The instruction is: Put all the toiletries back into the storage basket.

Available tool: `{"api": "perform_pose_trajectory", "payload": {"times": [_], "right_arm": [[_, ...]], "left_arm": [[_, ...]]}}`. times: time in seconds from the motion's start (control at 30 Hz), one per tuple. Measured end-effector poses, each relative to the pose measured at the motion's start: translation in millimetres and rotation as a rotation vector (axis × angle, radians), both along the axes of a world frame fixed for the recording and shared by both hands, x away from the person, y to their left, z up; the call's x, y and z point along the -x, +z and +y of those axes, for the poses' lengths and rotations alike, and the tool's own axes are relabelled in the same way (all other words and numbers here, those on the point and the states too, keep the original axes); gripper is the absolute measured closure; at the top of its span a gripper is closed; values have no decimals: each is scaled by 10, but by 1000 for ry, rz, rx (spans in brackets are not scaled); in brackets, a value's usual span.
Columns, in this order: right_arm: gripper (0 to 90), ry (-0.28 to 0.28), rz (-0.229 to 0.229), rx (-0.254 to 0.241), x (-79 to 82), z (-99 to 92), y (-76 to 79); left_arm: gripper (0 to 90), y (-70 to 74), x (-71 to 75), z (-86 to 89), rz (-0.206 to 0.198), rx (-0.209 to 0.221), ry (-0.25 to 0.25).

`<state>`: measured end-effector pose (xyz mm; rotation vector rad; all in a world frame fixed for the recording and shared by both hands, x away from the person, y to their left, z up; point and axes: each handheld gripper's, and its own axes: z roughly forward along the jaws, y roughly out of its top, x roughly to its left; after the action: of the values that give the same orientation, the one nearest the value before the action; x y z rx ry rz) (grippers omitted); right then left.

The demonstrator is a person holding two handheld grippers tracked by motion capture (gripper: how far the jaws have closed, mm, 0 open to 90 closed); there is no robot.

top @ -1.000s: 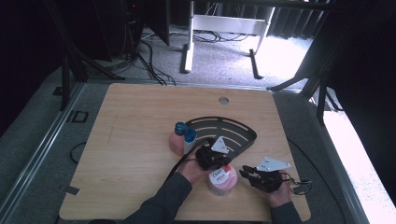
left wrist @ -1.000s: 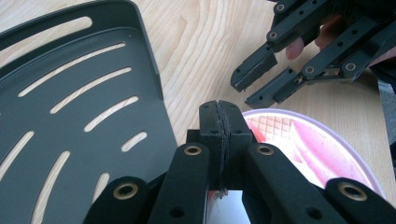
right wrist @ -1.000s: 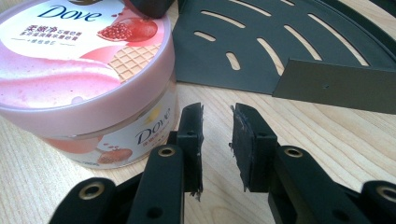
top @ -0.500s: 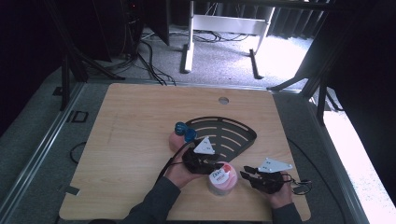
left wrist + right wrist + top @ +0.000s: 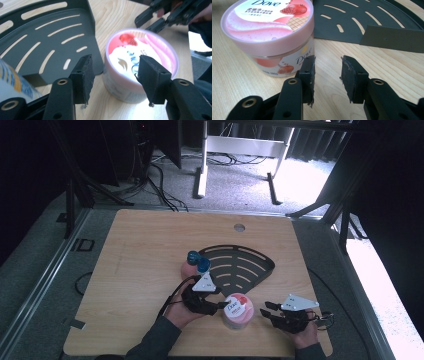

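Observation:
A pink Dove jar [image 5: 237,311] stands on the wooden table by the near corner of a black slotted rack [image 5: 240,264]. My left gripper [image 5: 220,306] lies at the jar's left side. Its jaws have just been opening, and in the left gripper view the gripper [image 5: 116,77] stands open with the jar [image 5: 140,60] just beyond the pads, untouched. My right gripper [image 5: 265,311] is to the right of the jar. Its jaws have also just been opening, and in the right gripper view the gripper [image 5: 327,75] holds nothing, with the jar [image 5: 272,32] beside the left pad [image 5: 308,72].
A pink bottle with blue caps [image 5: 196,262] stands at the rack's left edge, just behind my left hand. The rack [image 5: 362,20] lies flat beyond my right gripper. The table's near edge [image 5: 210,352] runs close under both hands. A round hole [image 5: 239,227] sits at the far side.
My left gripper has drawn back to the left from over the jar, and its jaws have opened. The jar and my right hand stay where they were.

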<state>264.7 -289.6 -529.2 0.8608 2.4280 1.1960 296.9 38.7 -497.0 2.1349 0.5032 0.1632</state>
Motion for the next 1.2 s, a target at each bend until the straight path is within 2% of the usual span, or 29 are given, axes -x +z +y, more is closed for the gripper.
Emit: {"api": "perform_pose_trajectory", "payload": {"times": [0.13, 0.2, 0.3, 0.47, 0.63, 0.73, 0.93, 1.2], "right_arm": [[614, 16, 4, -9, 16, -10, 4], [578, 42, 17, -20, 27, -18, 10], [583, 80, 28, -47, 43, -28, 21], [560, 114, 36, -71, 41, -24, 22], [535, 146, 49, -77, 35, -2, 5], [508, 162, 56, -94, 30, 11, 6], [465, 199, 60, -81, 18, 88, -14], [423, 235, 64, -79, 3, 137, -24]], "left_arm": [[428, -36, 16, 18, 7, 12, -12], [411, -55, 20, 22, 12, 7, -22], [410, -80, 26, 29, 22, 11, -40], [389, -137, 49, 47, 33, 18, -64], [366, -204, 66, 36, 42, -2, -78], [340, -223, 58, 40, 45, 7, -81], [308, -252, 86, 0, 41, 0, -114], [295, -331, 122, -114, 41, -40, -146]]}}
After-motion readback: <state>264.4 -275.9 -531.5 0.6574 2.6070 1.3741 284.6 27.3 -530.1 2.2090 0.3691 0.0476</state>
